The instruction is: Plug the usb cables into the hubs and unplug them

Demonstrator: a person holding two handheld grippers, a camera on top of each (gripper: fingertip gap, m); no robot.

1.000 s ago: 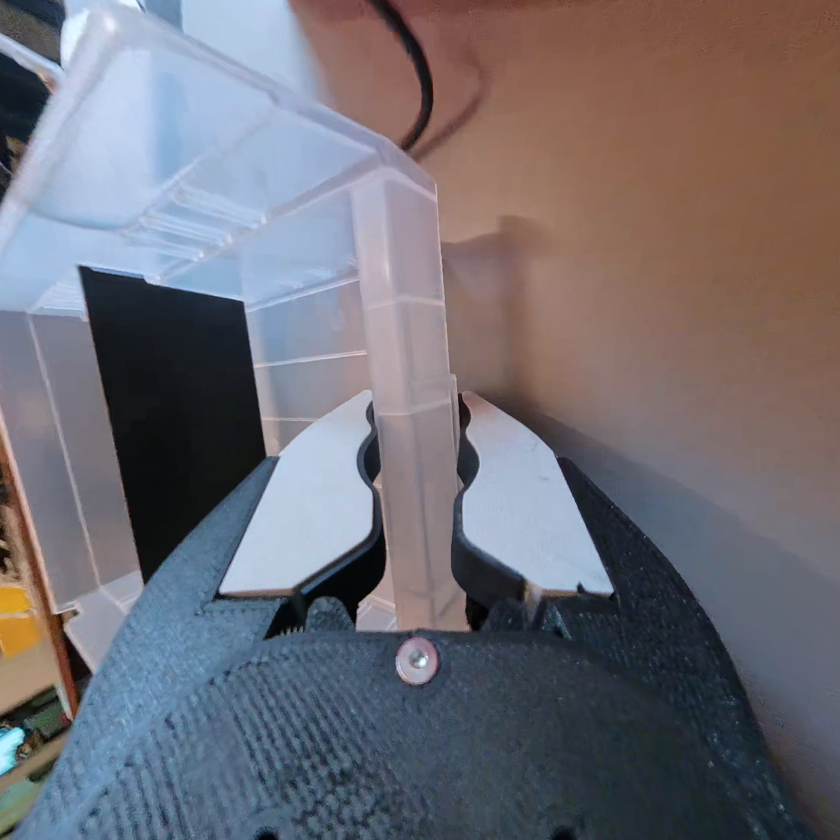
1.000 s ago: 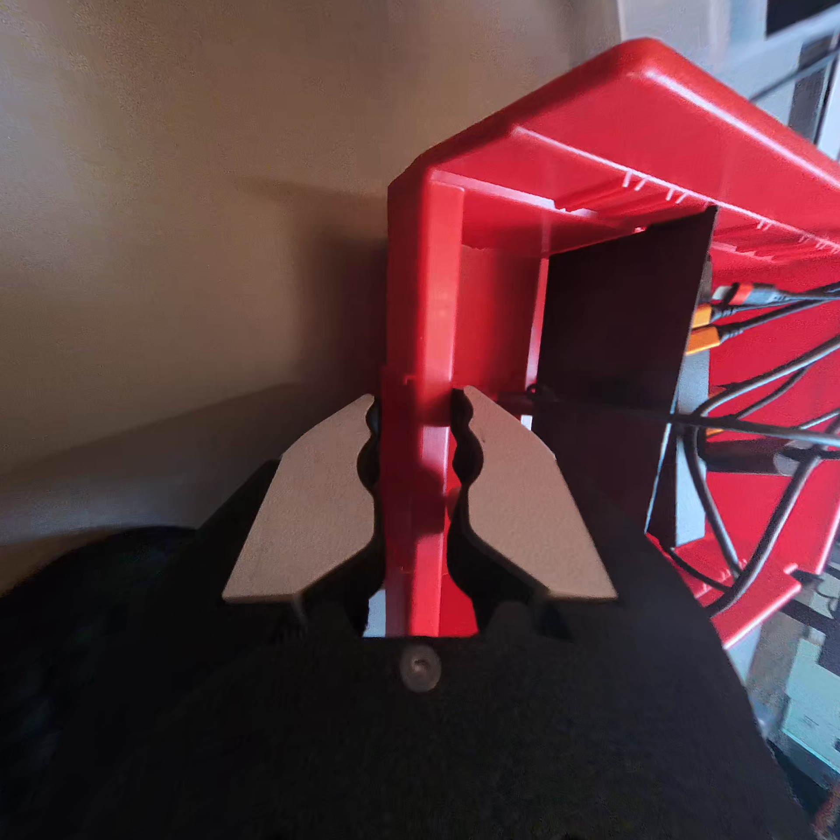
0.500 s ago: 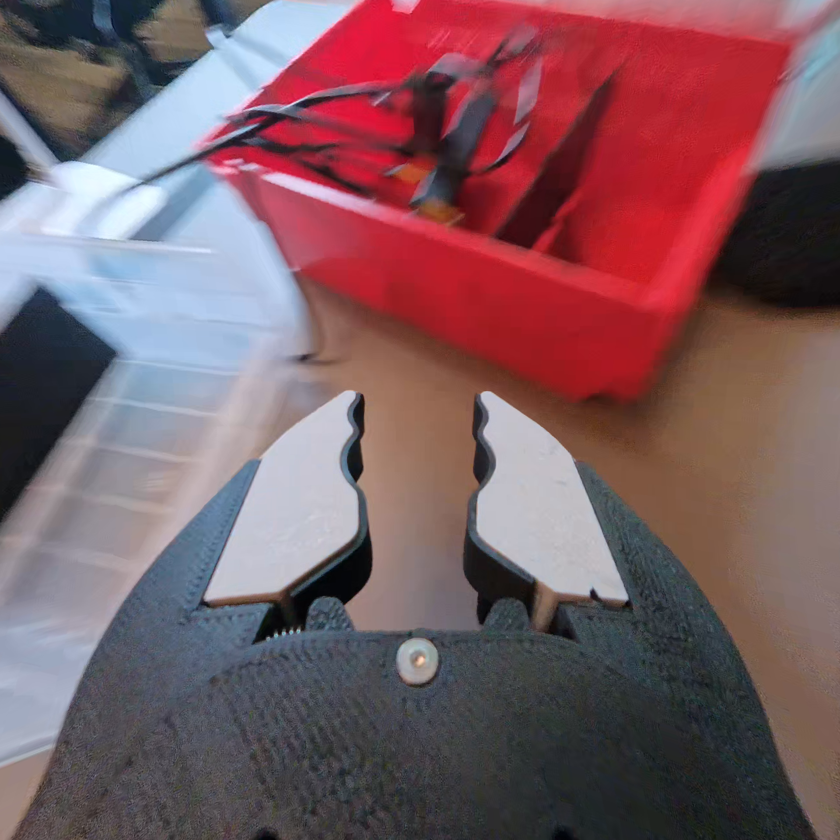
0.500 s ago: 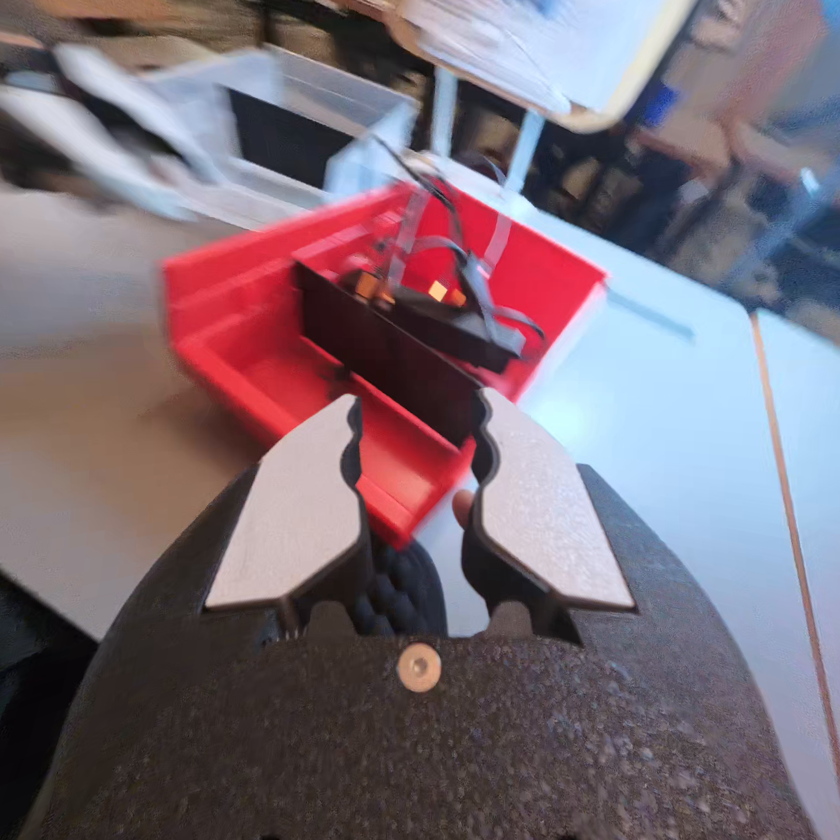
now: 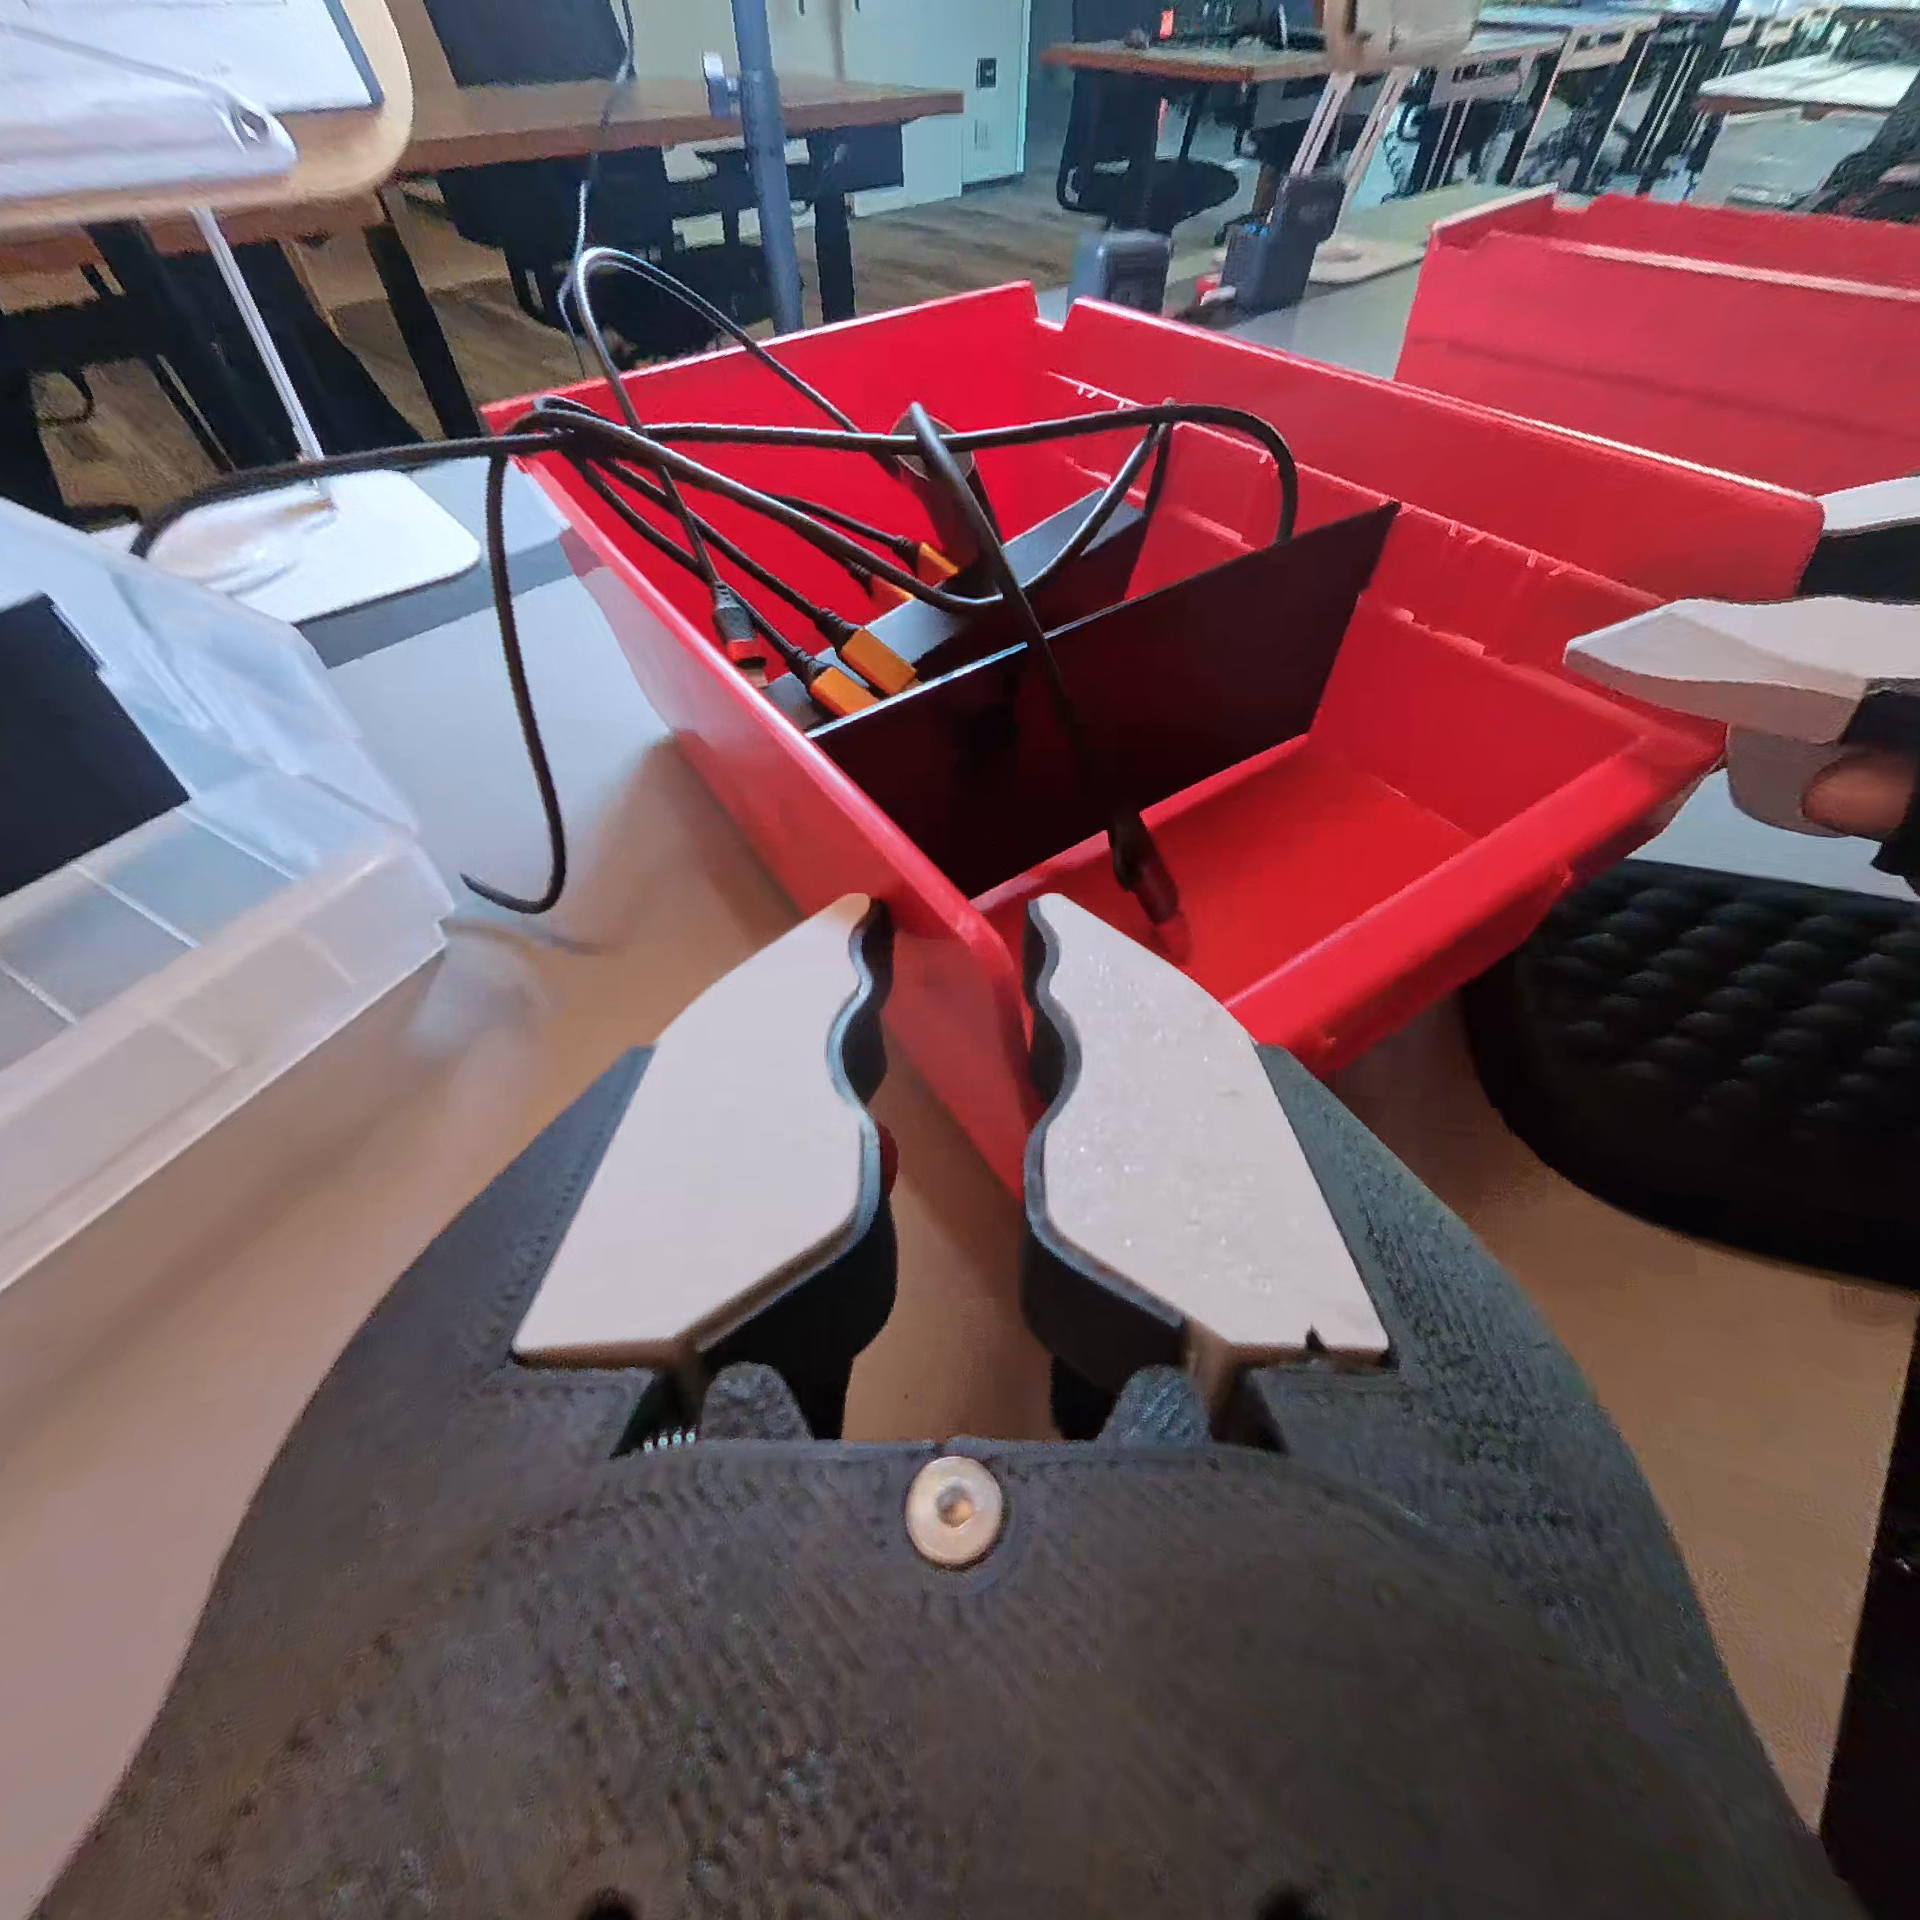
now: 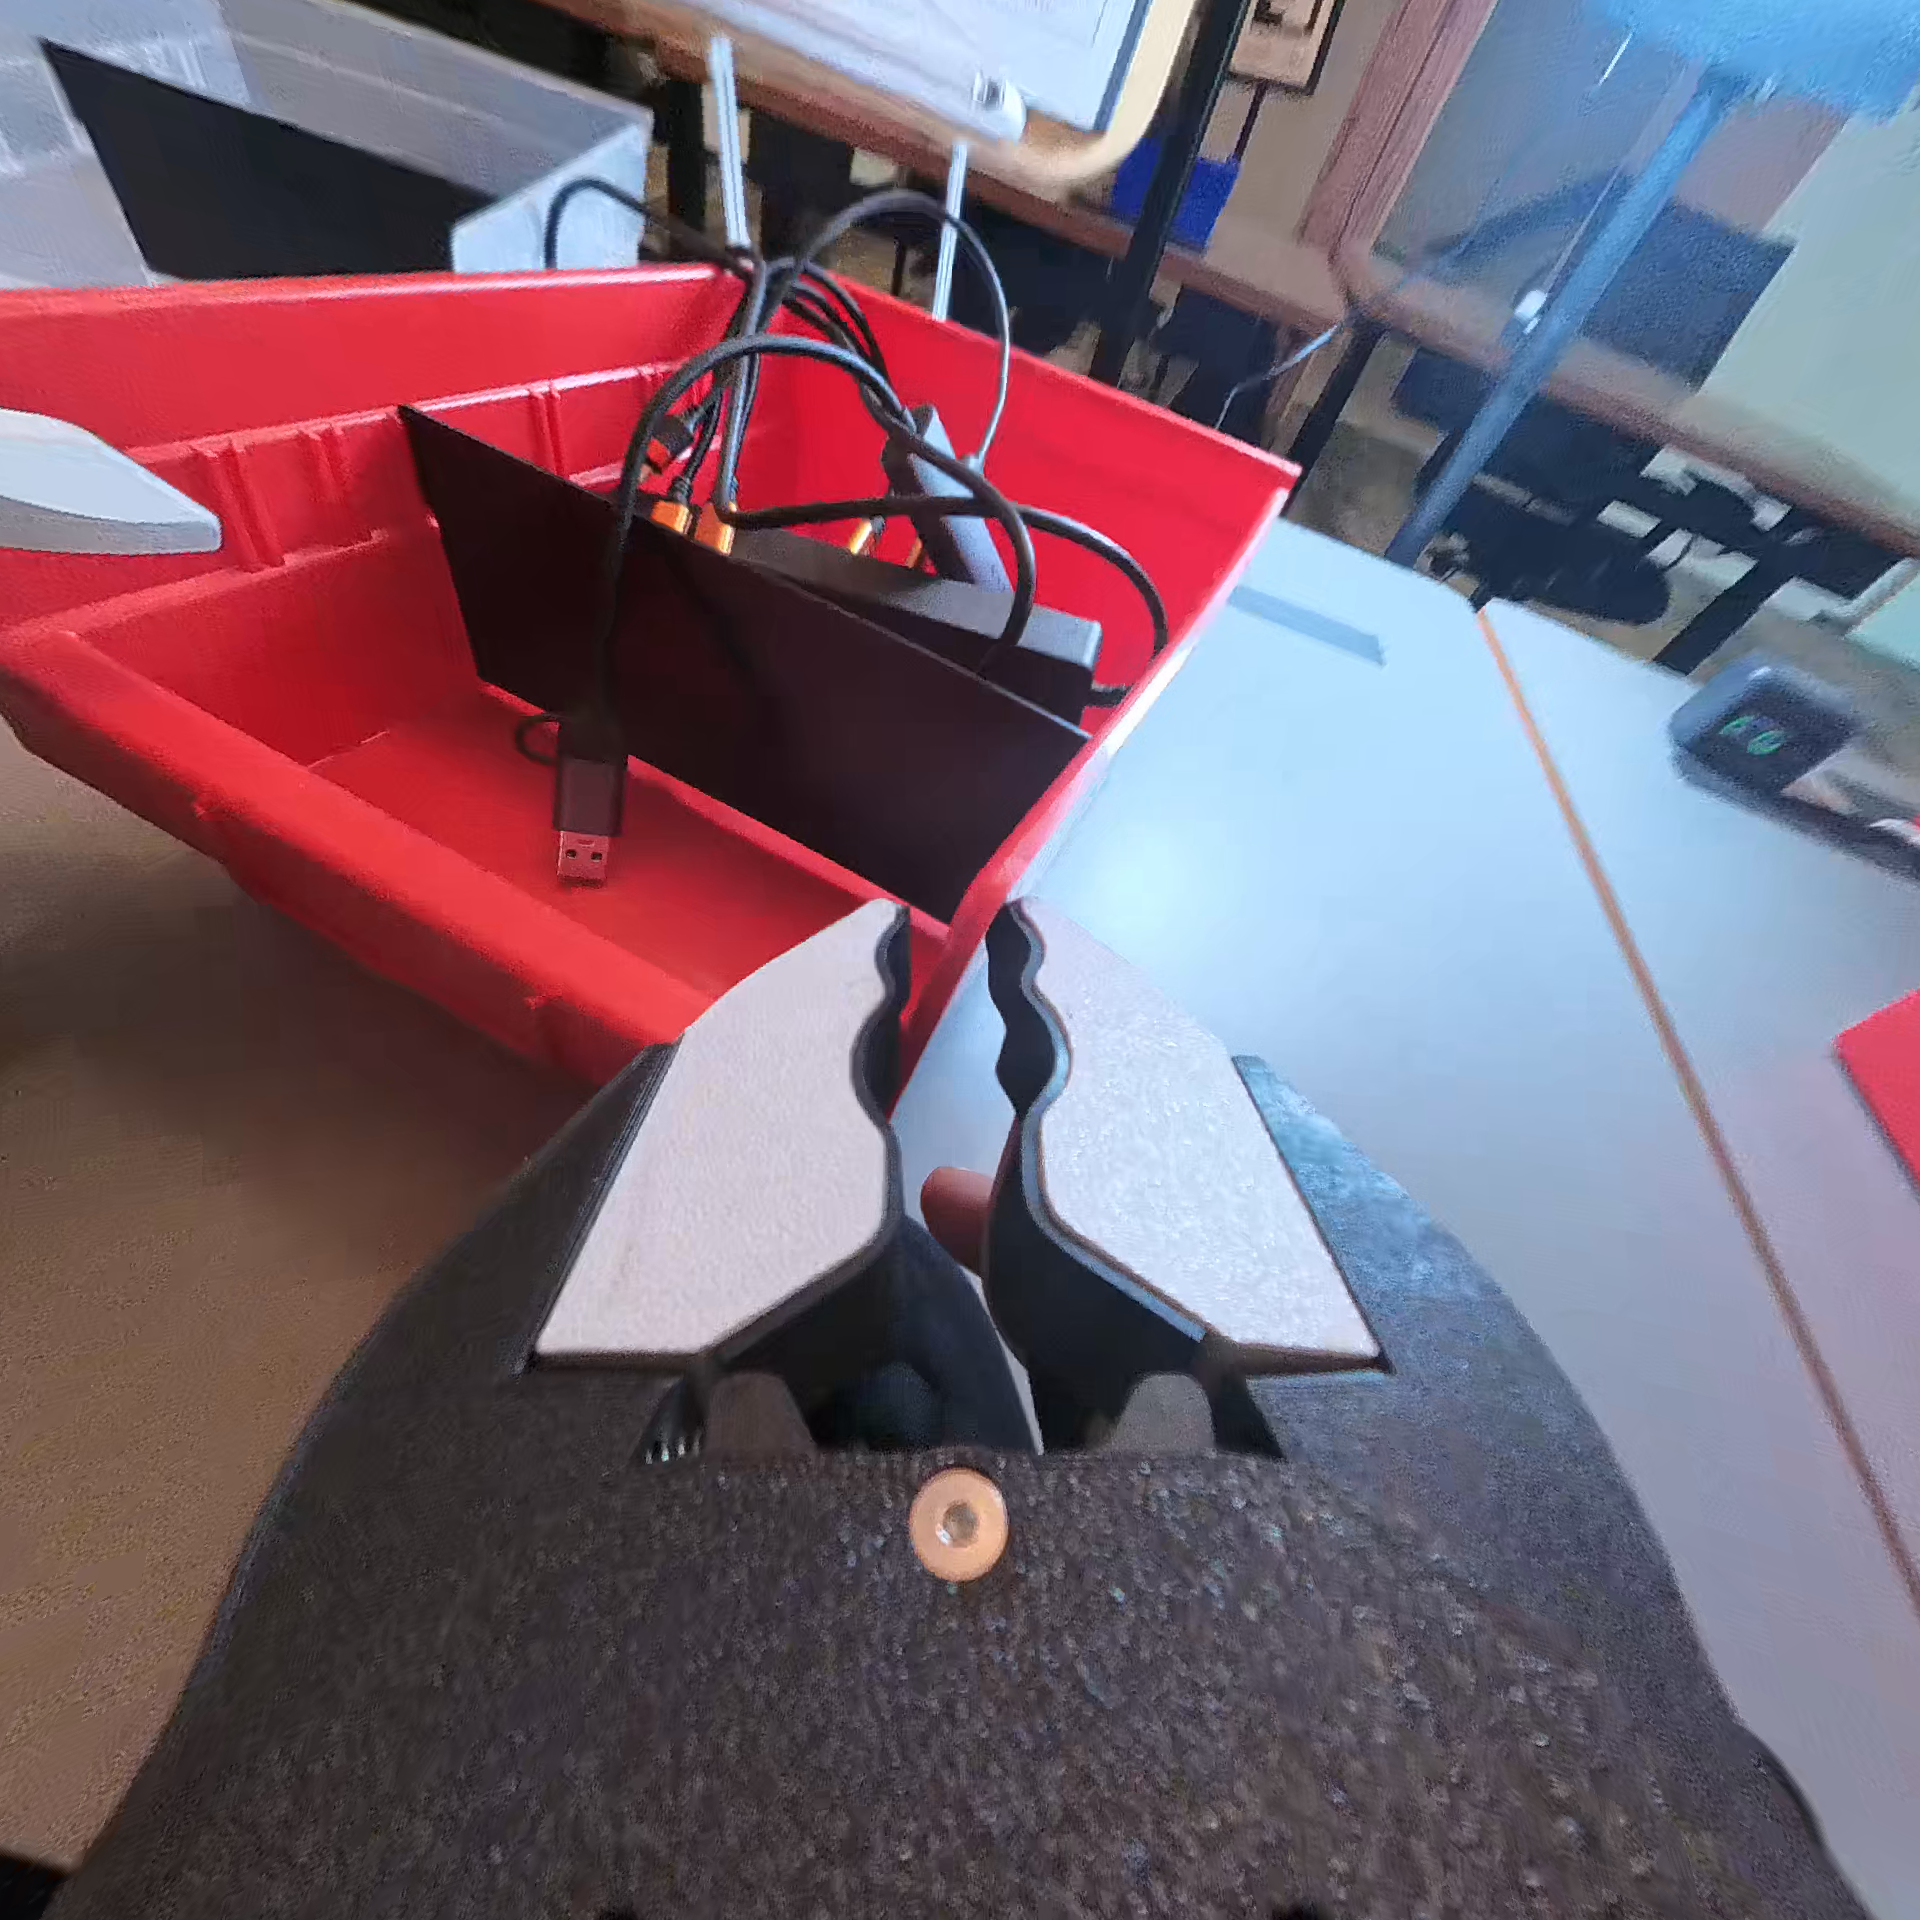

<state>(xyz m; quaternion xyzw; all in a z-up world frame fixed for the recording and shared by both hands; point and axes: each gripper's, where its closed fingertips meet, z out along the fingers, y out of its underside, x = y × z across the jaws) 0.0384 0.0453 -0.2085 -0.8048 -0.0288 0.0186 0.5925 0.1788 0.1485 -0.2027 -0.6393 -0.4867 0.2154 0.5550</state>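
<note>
Black textured plastic forms both gripper bodies, with pale grey finger plates. Left gripper [image 5: 951, 914]: jaws apart, empty, straddling the near corner of the red bin [image 5: 1299, 997] without a visible clamp; whether the pads touch the wall cannot be told. Right gripper [image 6: 945, 914]: jaws apart, empty, its tips either side of the bin's other near corner [image 6: 416, 862]; contact likewise unclear. A fingertip [image 6: 951, 1205] shows low in the gap between its fingers.

Bin, at 12 o'clock in both views, rests on a tan table [image 5: 260, 1299]. A black divider [image 5: 1143, 707] splits it crosswise. Near compartment: one black USB plug [image 6: 584, 821] lies loose on the red floor, metal end exposed, its cable running back over the divider. Far compartment: a black hub [image 5: 997, 592] lies tilted behind the divider, with several orange-collared plugs [image 5: 878, 660] at its edge; seating depth cannot be judged. Black cables [image 5: 727, 457] loop above the hub, and some hang over the bin's rim at 10 o'clock in the left view.

At 9 o'clock in the left view, a clear bin [image 5: 208, 935] stands beside the red one. At 3 o'clock, a black mat [image 5: 1714, 1060] lies by the bin. At 1 o'clock, farther off, a second red bin [image 5: 1662, 312]. Beyond, desks and chairs.
</note>
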